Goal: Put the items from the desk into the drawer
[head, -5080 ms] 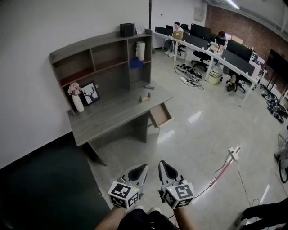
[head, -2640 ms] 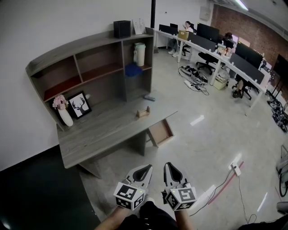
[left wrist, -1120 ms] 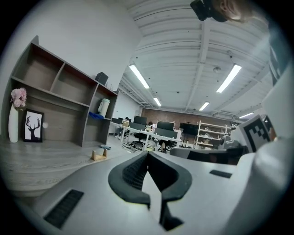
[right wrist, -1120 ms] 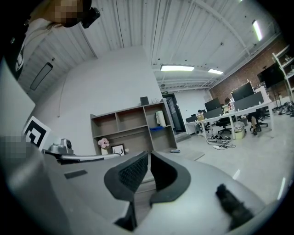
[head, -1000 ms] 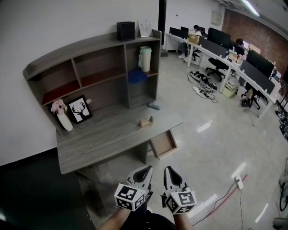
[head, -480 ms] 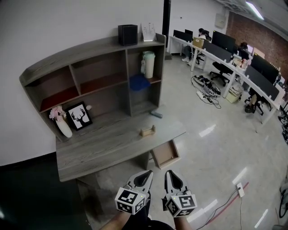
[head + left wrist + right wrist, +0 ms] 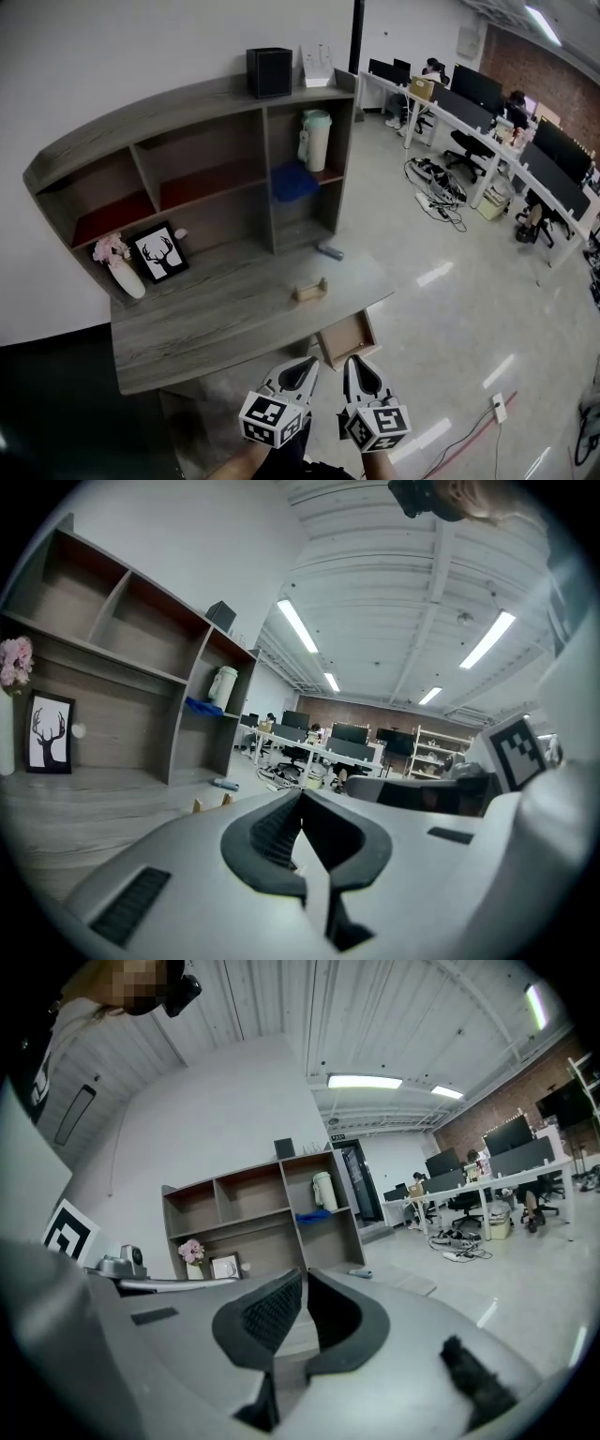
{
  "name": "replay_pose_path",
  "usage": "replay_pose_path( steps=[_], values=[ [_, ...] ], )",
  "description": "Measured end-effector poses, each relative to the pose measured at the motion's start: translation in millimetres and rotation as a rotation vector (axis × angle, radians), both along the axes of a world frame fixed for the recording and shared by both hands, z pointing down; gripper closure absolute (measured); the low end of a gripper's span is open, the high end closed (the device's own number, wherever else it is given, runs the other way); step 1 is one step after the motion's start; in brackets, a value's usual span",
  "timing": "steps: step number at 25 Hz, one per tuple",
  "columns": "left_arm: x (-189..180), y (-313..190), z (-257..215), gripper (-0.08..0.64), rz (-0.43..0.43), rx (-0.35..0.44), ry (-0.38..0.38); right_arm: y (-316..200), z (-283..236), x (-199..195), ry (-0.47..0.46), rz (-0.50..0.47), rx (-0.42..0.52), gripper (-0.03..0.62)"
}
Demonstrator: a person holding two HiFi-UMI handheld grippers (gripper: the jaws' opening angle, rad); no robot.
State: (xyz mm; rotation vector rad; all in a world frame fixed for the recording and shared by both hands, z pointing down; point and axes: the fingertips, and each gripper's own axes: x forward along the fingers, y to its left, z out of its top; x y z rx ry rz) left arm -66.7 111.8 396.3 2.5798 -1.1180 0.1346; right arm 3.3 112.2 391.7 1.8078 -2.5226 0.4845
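A grey desk (image 7: 216,323) with a shelf unit stands ahead of me. On it lie a small wooden holder (image 7: 309,291) and a blue-grey cylinder (image 7: 329,251); a flower vase (image 7: 119,272) and a deer picture (image 7: 157,253) stand at the back left. The drawer (image 7: 344,337) hangs open under the desk's right end. My left gripper (image 7: 305,364) and right gripper (image 7: 354,364) are side by side just short of the desk's front edge, both shut and empty. The left gripper view shows the wooden holder (image 7: 211,803) beyond the shut left gripper (image 7: 301,794). The right gripper (image 7: 305,1274) points at the shelves.
The shelves hold a white jug (image 7: 317,141), a blue cloth (image 7: 292,180) and a black box (image 7: 269,71) on top. Office desks with monitors and seated people (image 7: 487,103) fill the far right. A power strip and cable (image 7: 494,408) lie on the shiny floor at the right.
The desk has come closer and grown larger in the head view. Both grippers have moved forward with me, still side by side and shut.
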Motion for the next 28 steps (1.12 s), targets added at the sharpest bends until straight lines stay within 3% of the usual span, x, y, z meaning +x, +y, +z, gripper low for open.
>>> replay_pose_path(
  steps=[28],
  values=[
    [-1.6, -183.4, 18.0, 0.549, -0.011, -0.067, 0.026, -175.7, 19.9, 12.9, 0.006, 0.043, -0.082, 0.578]
  ],
)
